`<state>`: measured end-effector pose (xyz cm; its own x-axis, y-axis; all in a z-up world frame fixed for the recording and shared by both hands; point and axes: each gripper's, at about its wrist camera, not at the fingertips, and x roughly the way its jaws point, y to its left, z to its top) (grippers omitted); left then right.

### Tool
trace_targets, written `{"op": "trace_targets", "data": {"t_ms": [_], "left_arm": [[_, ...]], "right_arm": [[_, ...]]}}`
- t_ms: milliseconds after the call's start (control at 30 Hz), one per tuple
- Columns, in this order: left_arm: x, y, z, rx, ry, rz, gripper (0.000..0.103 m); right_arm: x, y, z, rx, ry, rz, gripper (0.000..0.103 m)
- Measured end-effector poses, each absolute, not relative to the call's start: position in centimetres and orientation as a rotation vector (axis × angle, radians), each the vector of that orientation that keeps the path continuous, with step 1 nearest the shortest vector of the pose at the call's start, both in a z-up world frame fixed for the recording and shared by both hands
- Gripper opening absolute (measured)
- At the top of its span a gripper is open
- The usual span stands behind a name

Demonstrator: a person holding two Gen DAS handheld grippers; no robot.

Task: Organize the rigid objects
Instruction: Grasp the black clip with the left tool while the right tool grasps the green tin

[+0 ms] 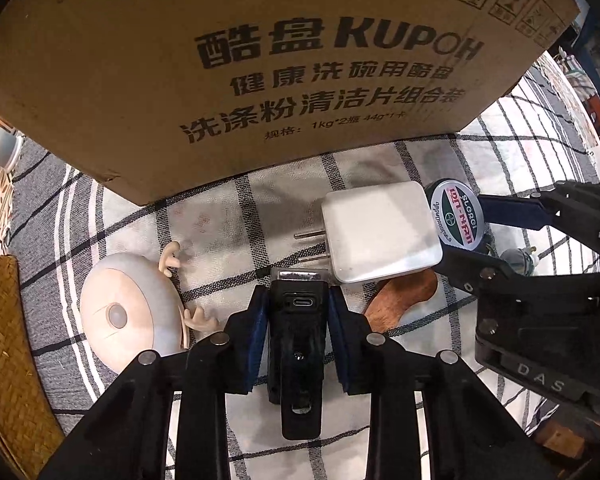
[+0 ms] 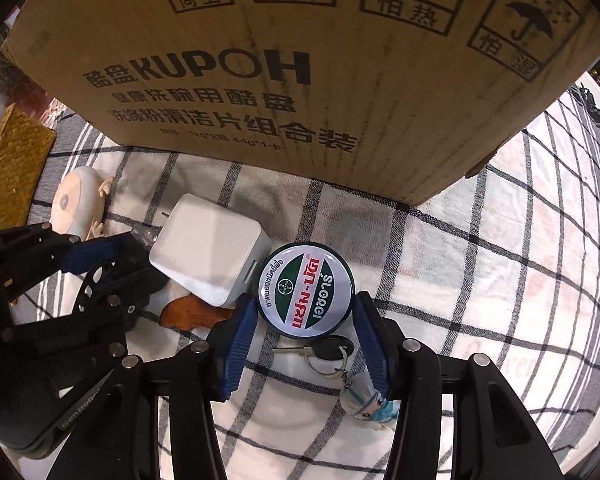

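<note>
Black tools (image 1: 296, 316) with blue ribbed pads (image 2: 238, 344) (silver screws)

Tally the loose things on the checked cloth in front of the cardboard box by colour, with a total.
White: 1, the square white plug charger
Black: 2, the slim black clip device in the left gripper; the black-headed key
Cream: 1, the round antlered cream light
Brown: 1, the brown wooden piece
Green, white, red: 1, the round printed tin in the right gripper
Blue: 1, the pale-blue keyring figure
Total: 7
</note>
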<state>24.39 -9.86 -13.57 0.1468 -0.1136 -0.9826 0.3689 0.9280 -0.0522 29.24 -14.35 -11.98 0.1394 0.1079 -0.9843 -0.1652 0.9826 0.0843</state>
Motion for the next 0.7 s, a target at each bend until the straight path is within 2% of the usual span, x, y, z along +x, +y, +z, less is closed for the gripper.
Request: {"op": "trace_targets", "data": {"t_ms": [367, 700], "left_arm": [[24.3, -8.7, -13.7, 0.194, 1.381, -0.355, 0.029], [22.4, -8.1, -10.8, 0.181, 1.289, -0.379, 0.029]], "right_arm": [[29.1, -15.4, -12.5, 0.000, 1.388, 0.177, 0.052], [27.3, -15.8, -9.4, 0.005, 1.352, 0.154, 0.052]]}}
